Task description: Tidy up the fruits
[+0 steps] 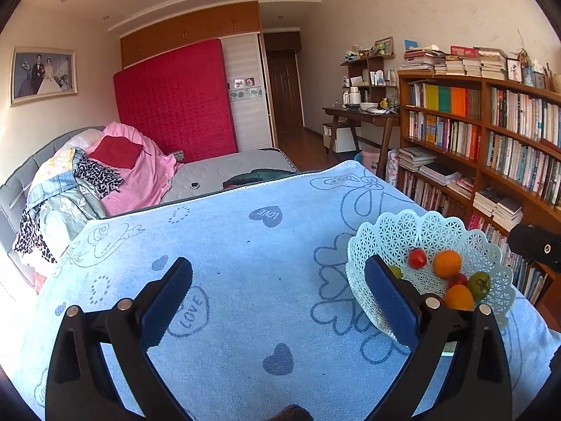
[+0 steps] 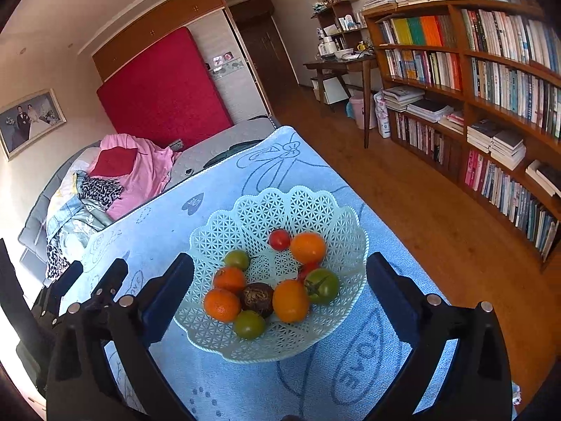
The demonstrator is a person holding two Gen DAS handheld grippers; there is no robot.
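A pale lattice basket (image 2: 280,196) stands on the blue towel (image 2: 245,386). It holds several fruits: oranges (image 2: 308,247), green tomatoes (image 2: 322,286), a red tomato (image 2: 279,239) and a dark round fruit (image 2: 257,298). My right gripper (image 2: 280,263) is open, its fingers to either side of the basket's near half, nothing pinched. My left gripper (image 1: 278,265) is open over bare towel left of the basket (image 1: 420,221), and its right finger hides part of the rim. An orange (image 1: 447,263) and a red tomato (image 1: 417,258) show in the left wrist view.
The towel-covered table (image 1: 245,217) ends at a far edge with a bed (image 1: 217,172) piled with clothes behind it. A tall bookshelf (image 2: 491,87) lines the right wall beyond the wooden floor (image 2: 403,193). A desk (image 1: 364,115) stands at the back.
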